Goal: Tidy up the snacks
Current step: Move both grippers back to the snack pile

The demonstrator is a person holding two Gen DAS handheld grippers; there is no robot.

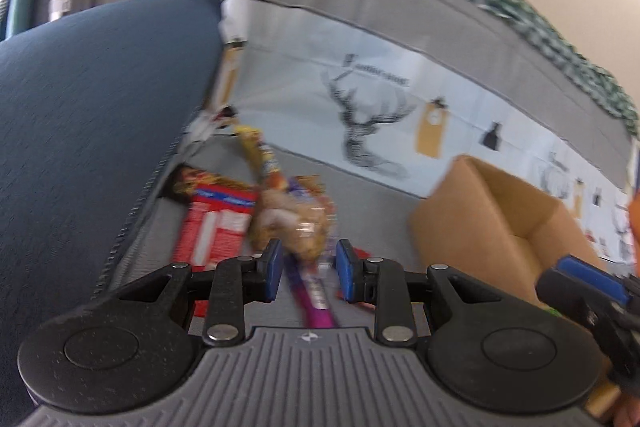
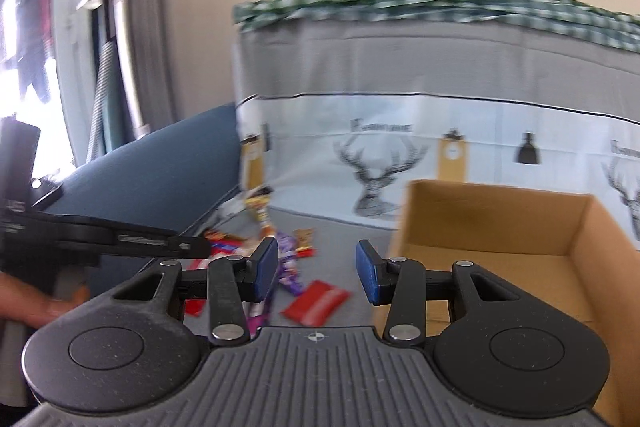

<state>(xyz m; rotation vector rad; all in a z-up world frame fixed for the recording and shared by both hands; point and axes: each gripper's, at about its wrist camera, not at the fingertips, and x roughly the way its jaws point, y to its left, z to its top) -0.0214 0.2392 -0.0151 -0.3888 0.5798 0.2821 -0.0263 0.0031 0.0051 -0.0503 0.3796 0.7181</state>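
The left gripper is hovering over the snack pile at lower centre of the left wrist view, jaws narrowed but apparently gripping nothing, a purple bar lying between them with its long axis running toward the lens. The right gripper is standing partly open and empty beside the cardboard box, lower right. Next probably comes pinching one snack and carrying it boxward.

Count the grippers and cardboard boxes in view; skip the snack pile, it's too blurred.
Grippers: 2 (left gripper, right gripper)
Cardboard boxes: 1 (cardboard box)
Total: 3
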